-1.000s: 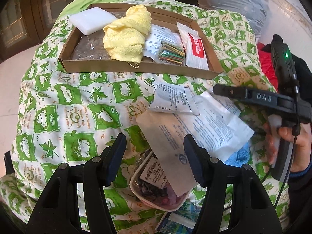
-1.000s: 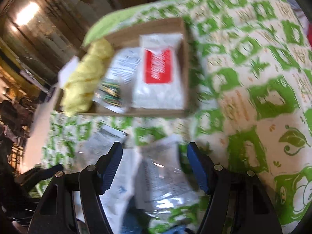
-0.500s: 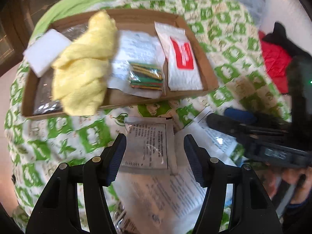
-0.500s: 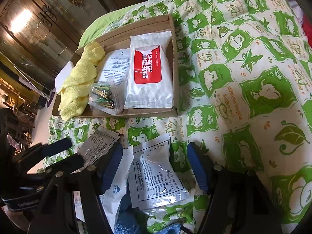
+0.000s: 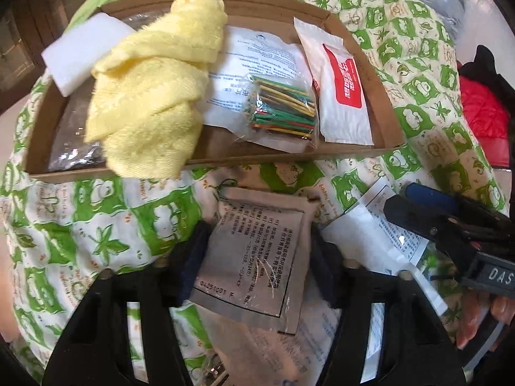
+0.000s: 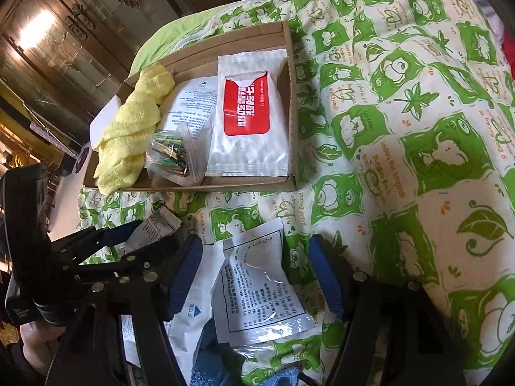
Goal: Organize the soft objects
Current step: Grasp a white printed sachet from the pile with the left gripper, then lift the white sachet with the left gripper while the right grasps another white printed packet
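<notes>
A shallow cardboard tray [image 5: 379,106] [image 6: 291,103] lies on the green-patterned quilt. It holds a yellow towel [image 5: 154,96] [image 6: 128,135], a white foam block [image 5: 80,51], a printed bag, a bag of coloured sticks [image 5: 283,109] [image 6: 169,154] and a red-and-white wipes pack [image 5: 341,93] [image 6: 248,119]. My left gripper [image 5: 257,260] is open, its fingers on either side of a grey printed sachet [image 5: 254,257] on the quilt. My right gripper [image 6: 257,276] is open over a clear printed sachet [image 6: 260,289]; it shows in the left wrist view [image 5: 450,225].
More white printed packets [image 5: 379,234] [image 6: 193,305] lie on the quilt below the tray. A blue cloth [image 6: 206,370] lies under them. Red fabric [image 5: 482,112] sits at the right edge. Dark wooden cabinets [image 6: 64,32] stand behind the bed.
My left gripper has moved forward and down, so the grey sachet now lies between its open fingers. My right gripper has come lower over the clear sachet.
</notes>
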`<act>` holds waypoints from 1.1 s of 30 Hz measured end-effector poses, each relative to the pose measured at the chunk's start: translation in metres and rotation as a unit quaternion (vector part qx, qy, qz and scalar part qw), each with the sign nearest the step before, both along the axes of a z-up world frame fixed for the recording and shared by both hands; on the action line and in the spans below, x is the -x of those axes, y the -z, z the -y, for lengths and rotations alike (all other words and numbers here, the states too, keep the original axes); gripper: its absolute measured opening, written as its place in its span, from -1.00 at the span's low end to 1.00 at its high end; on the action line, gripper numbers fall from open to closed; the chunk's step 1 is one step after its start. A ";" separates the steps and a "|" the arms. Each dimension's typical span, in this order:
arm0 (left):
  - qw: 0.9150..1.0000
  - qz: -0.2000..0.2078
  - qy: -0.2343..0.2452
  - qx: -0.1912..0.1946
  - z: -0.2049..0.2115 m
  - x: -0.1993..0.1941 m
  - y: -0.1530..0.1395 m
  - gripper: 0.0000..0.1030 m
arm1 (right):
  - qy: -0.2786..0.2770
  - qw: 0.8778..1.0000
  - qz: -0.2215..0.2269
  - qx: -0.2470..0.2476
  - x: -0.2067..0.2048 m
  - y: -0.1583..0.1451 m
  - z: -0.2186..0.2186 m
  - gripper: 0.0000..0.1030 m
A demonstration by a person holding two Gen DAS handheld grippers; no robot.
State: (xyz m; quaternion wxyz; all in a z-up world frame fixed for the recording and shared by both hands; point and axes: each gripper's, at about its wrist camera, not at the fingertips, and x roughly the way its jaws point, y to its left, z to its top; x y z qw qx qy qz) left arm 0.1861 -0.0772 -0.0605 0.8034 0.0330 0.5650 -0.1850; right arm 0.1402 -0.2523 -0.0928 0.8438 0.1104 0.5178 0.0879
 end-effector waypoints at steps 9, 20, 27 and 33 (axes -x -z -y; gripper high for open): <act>0.999 0.032 0.003 -0.025 -0.042 0.035 -0.025 -0.01 | -0.007 1.000 -0.017 0.007 -0.005 0.006 -0.005 0.24; 0.999 0.017 -0.017 -0.025 -0.066 0.053 -0.013 0.00 | -0.023 0.997 -0.073 0.016 -0.013 0.027 -0.005 -0.19; 0.999 0.012 -0.020 -0.028 -0.058 0.049 -0.010 0.00 | -0.034 0.997 -0.055 0.035 -0.010 0.027 -0.017 -0.31; 0.999 0.004 -0.027 -0.023 -0.065 0.047 -0.008 0.01 | -0.022 0.999 0.006 0.027 -0.001 0.005 -0.012 -0.57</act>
